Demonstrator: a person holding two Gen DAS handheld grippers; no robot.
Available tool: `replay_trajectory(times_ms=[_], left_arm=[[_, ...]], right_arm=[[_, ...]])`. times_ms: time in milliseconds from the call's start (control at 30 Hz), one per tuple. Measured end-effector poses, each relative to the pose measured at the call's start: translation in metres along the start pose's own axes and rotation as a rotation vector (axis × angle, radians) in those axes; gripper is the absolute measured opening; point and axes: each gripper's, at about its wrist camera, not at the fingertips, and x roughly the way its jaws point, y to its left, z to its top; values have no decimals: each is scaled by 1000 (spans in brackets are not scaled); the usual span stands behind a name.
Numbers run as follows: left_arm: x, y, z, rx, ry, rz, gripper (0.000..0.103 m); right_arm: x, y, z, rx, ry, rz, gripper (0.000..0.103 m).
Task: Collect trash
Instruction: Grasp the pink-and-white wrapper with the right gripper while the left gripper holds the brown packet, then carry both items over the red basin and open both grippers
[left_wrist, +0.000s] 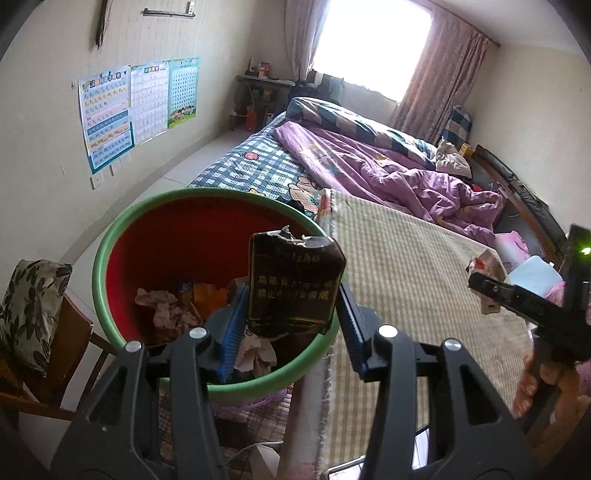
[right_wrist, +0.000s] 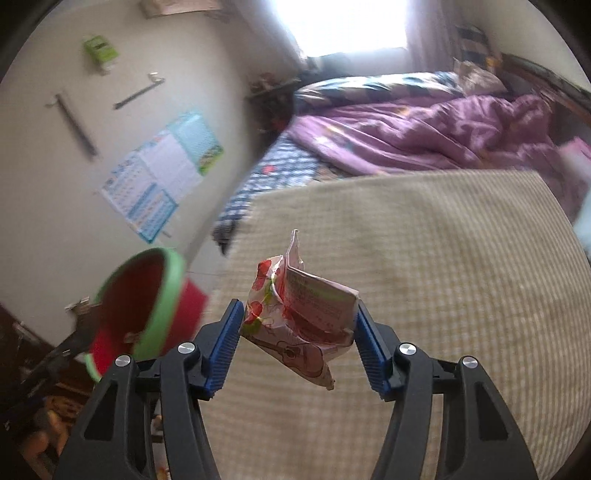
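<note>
Jaws, left: the left gripper (left_wrist: 293, 302) clamps a dark, torn cigarette pack (left_wrist: 293, 286) between its blue pads, held upright over the bin's near rim.
Jaws, right: the right gripper (right_wrist: 299, 332) pinches a crumpled red-and-white snack wrapper (right_wrist: 303, 314), printed with cherries and a guitar, above the mat; no earlier picture shows whether the jaws have moved.
Bin: a red trash bin (left_wrist: 110, 258) with a green rim stands at the bed's corner, already holding crumpled tissues (left_wrist: 162, 306) and scraps; from the right wrist it shows blurred at lower left.
Surface: a woven beige checked mat (left_wrist: 406, 266) covers the near end of the bed, its frayed edge touching the bin's rim.
Bed: a rumpled purple quilt (left_wrist: 388, 166) and a blue plaid sheet (left_wrist: 251, 162) lie beyond the mat.
Room: pale walls carry three learning charts (left_wrist: 136, 107); pink curtains (left_wrist: 436, 74) frame a bright window (left_wrist: 369, 40); a cluttered small table (left_wrist: 262, 92) stands beneath it.
Corner: a wooden chair (left_wrist: 66, 332) with a leaf-print cushion sits beside the bin.
Person: fingers (left_wrist: 532, 380) grip the right tool's handle.
</note>
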Motion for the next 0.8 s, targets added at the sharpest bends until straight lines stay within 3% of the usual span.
replay_trajectory(times_ms=[233, 800], left_arm=[[-1, 8, 3, -3, -9, 8, 45], [-6, 57, 9, -63, -28, 74, 45]], right_arm=[[-2, 58, 2, -107, -9, 70, 58], [32, 139, 11, -284, 7, 180, 58]])
